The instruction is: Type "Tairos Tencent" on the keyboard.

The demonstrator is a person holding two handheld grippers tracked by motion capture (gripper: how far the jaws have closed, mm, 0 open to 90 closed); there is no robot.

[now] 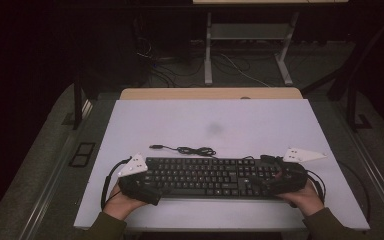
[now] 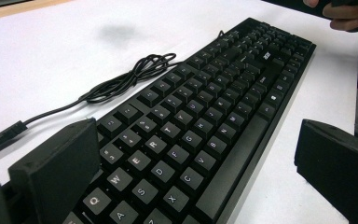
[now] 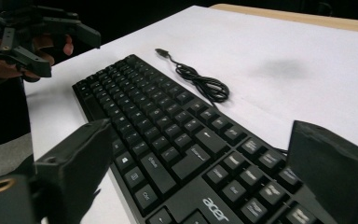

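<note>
The left hand-held gripper [image 1: 147, 186] sits at the lower left of the high view, jaws wide apart around the left end of the black Acer keyboard [image 1: 207, 176], not pressing it. The right hand-held gripper [image 1: 275, 181], lower right, is also open astride the right end. The keyboard lies on the white counter [image 1: 220, 120], long axis running left to right, its coiled cable [image 1: 190, 149] just above.

A white table [image 1: 210, 122] bears a faint grey smudge [image 1: 214, 128].

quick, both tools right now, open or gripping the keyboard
Left tool: open, jaws straddling the keyboard's left end, pads apart from it.
Right tool: open, straddling its right end, not gripping.
</note>
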